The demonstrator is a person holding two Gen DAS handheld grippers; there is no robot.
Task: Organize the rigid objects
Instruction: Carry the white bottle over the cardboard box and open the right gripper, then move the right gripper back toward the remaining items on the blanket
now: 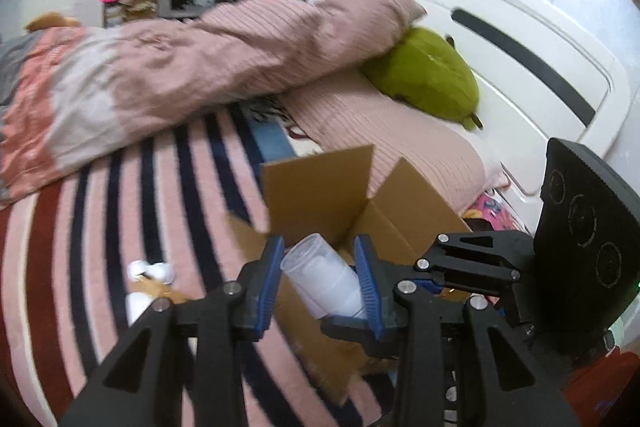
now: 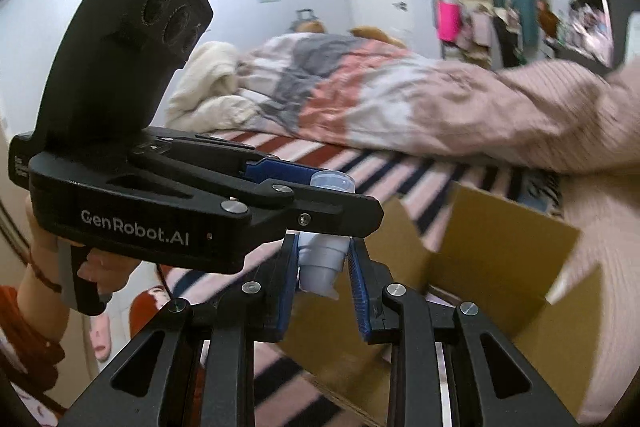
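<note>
Right now my left gripper (image 1: pixel 320 281) is clamped across a clear plastic bottle (image 1: pixel 322 277), held tilted, mouth up, so it can go into the cardboard box (image 1: pixel 404 217) just beyond. In my right gripper (image 2: pixel 324 267) the pads are pinched on a pale stacked-cup piece (image 2: pixel 322 261); the left tool crosses just above it, so the two need care not to knock. The box flaps (image 2: pixel 504 227) stand up, leaving an open top to clear. Farther off, the striped bedcover (image 1: pixel 100 267) lies flat, then the rumpled quilt (image 1: pixel 168 75).

Left hand-held gripper (image 1: pixel 320 283) clamped, right hand-held gripper (image 2: pixel 322 267) clamped, both angled downward, side by side
</note>
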